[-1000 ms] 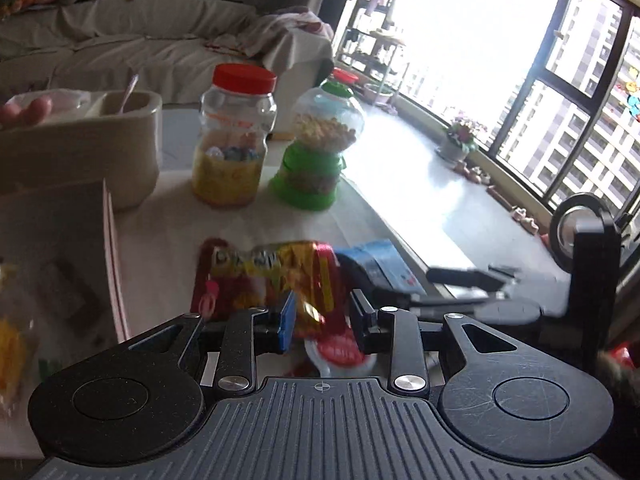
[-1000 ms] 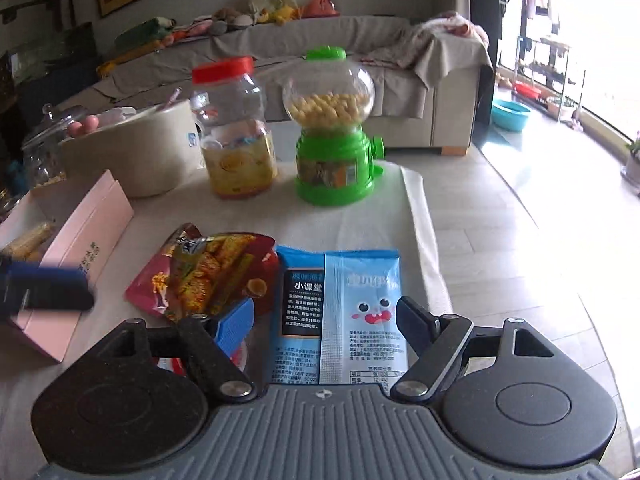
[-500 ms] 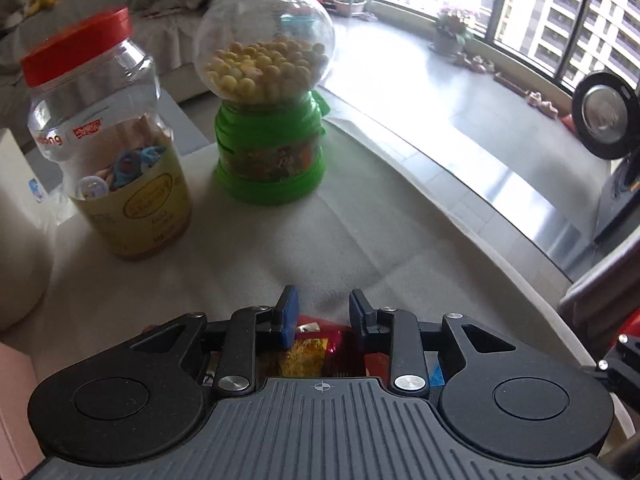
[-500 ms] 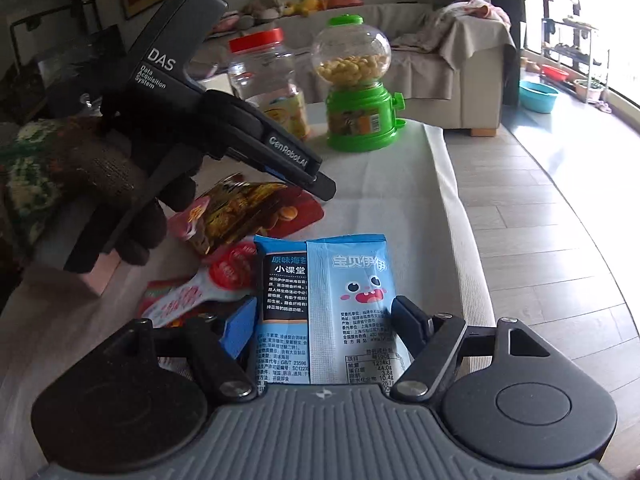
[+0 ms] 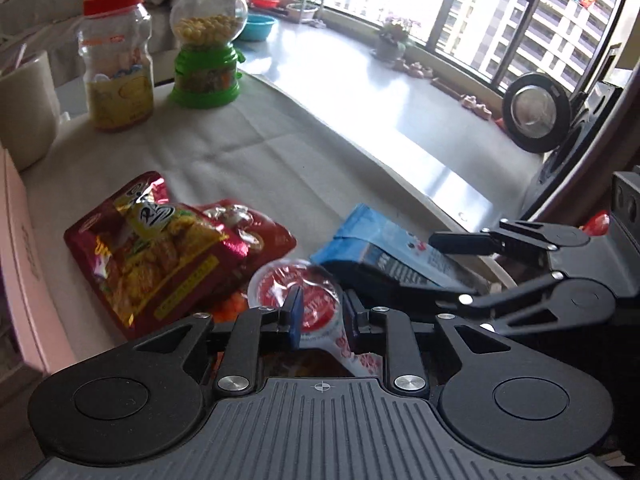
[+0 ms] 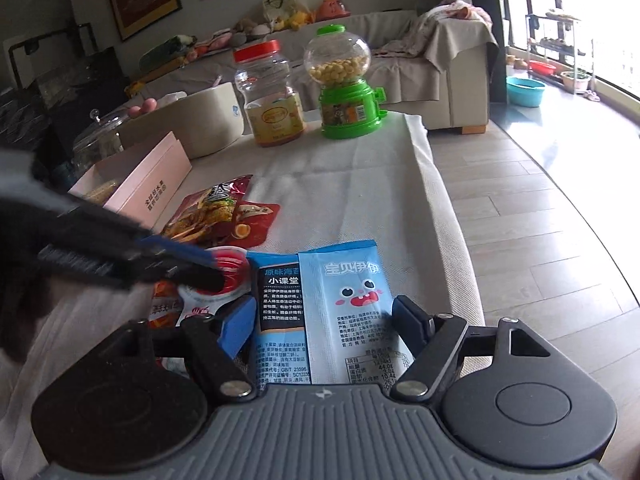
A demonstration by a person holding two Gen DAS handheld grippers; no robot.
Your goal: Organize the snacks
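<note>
Left wrist view: step in hand looks like a two-handed pickup from the snack pile on the cloth-covered tabletop [image 5: 248, 152]. Left tongs [image 5: 320, 312] have just been closing and now straddle a small red-lidded jelly cup [image 5: 296, 284]; whether the pads press it yet I cannot tell. Right tongs [image 6: 324, 320] stand spread around the blue seaweed packet [image 6: 340, 300], pads apart from its edges. Next move, judged: finish each squeeze, lift, carry to the pink box [image 6: 156, 176] at the pile's left. Red foil noodle-snack bag [image 5: 160, 248] lies flat, crinkled, just beside the cup. Blue packet is flat, two-panel, cartoon face. Cup is small, round, film lid with a long tab.
</note>
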